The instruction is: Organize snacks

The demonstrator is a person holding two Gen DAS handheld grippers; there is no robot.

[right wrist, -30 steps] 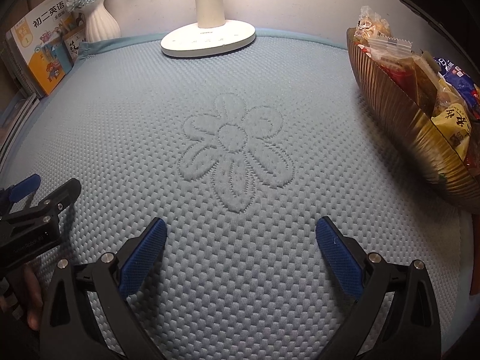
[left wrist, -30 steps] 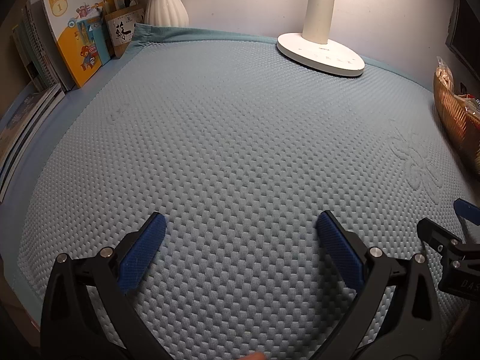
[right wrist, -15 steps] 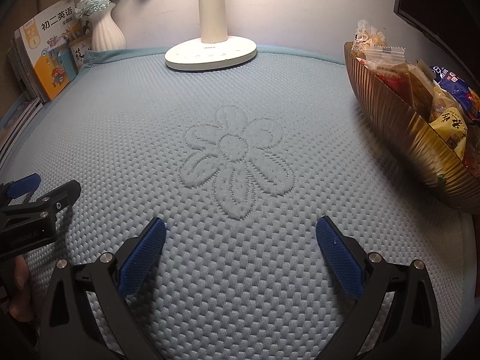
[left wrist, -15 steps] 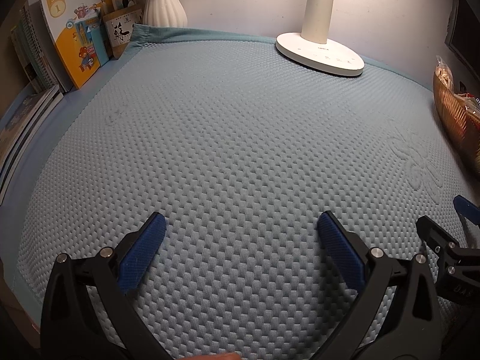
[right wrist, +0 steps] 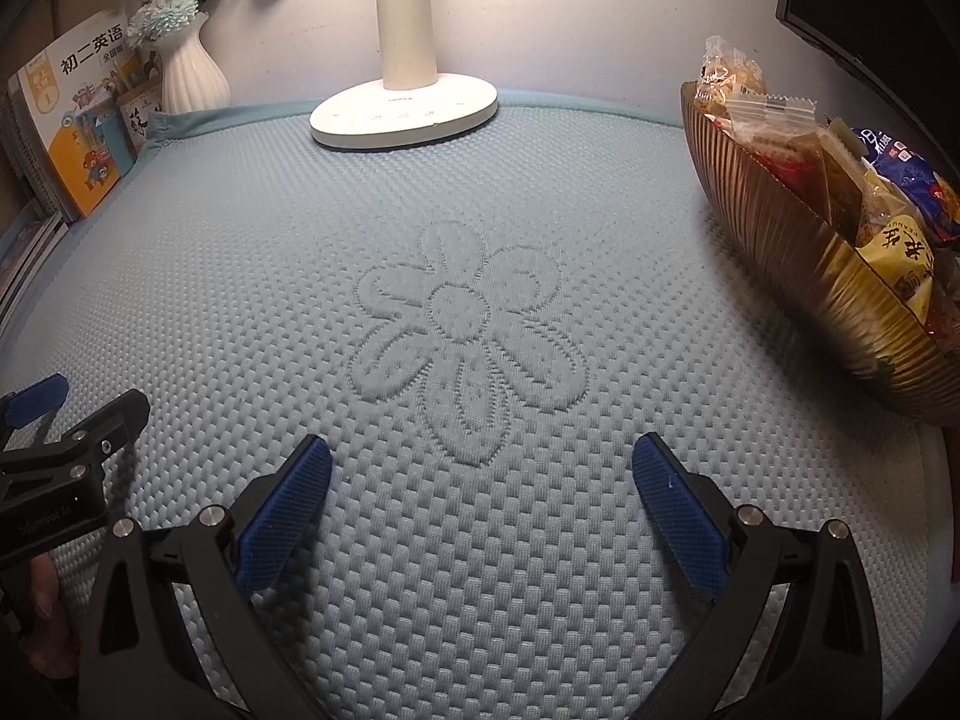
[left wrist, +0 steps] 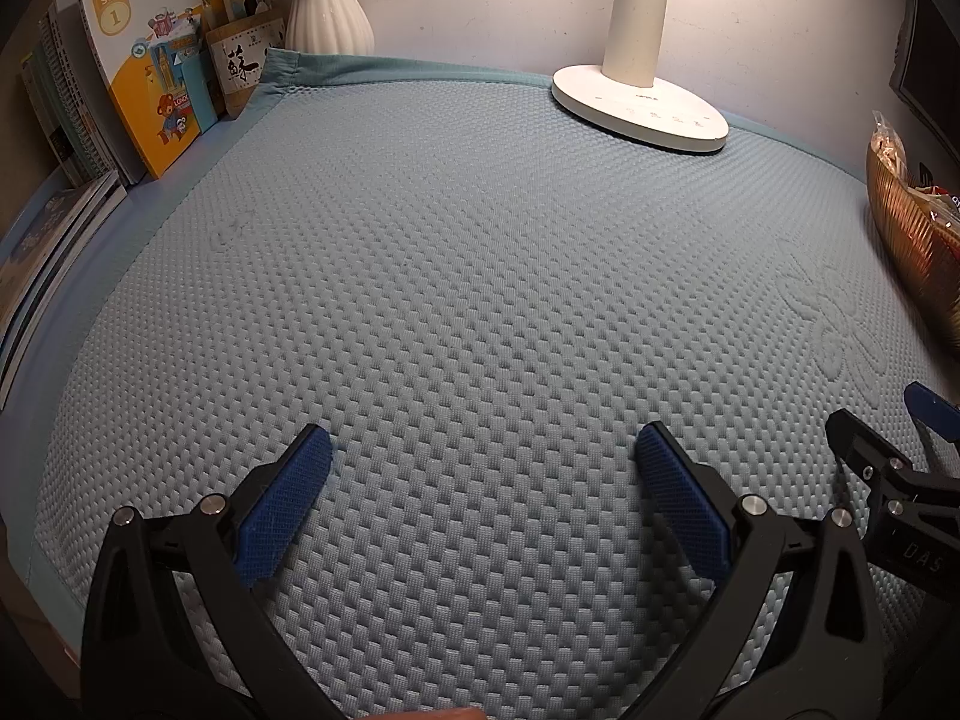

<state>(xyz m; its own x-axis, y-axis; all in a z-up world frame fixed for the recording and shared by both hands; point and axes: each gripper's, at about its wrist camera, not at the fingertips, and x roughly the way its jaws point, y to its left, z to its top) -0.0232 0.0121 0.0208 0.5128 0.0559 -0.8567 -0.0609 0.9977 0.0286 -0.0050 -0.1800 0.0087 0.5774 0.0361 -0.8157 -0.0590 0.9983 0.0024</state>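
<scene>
**deskwatcher:** Pale blue quilted mat [right wrist: 252,276] covers the whole desk, with a stitched flower pattern [right wrist: 465,336] right in the middle of the right view. So what's different from a second ago?

**umi_fan:** Not much. The right wrist view has tipped up a bit, so the flower and the white desk lamp base [right wrist: 405,111] sit lower in frame and more of the wall shows. The left view has barely shifted. Both the left gripper [left wrist: 483,495] and the right gripper [right wrist: 480,507] hang over bare mat with blue pads spread wide, nothing between them.

**deskwatcher:** And the snacks?

**umi_fan:** Packaged snacks [right wrist: 840,180] are all piled in the ribbed golden bowl [right wrist: 798,276] on the right edge of the mat, well apart from both grippers. Along the back left there's a white ribbed vase of flowers [right wrist: 192,72] and an orange English textbook [left wrist: 150,54] leaning against other books. Nothing's lying between the grippers and the bowl.
</scene>
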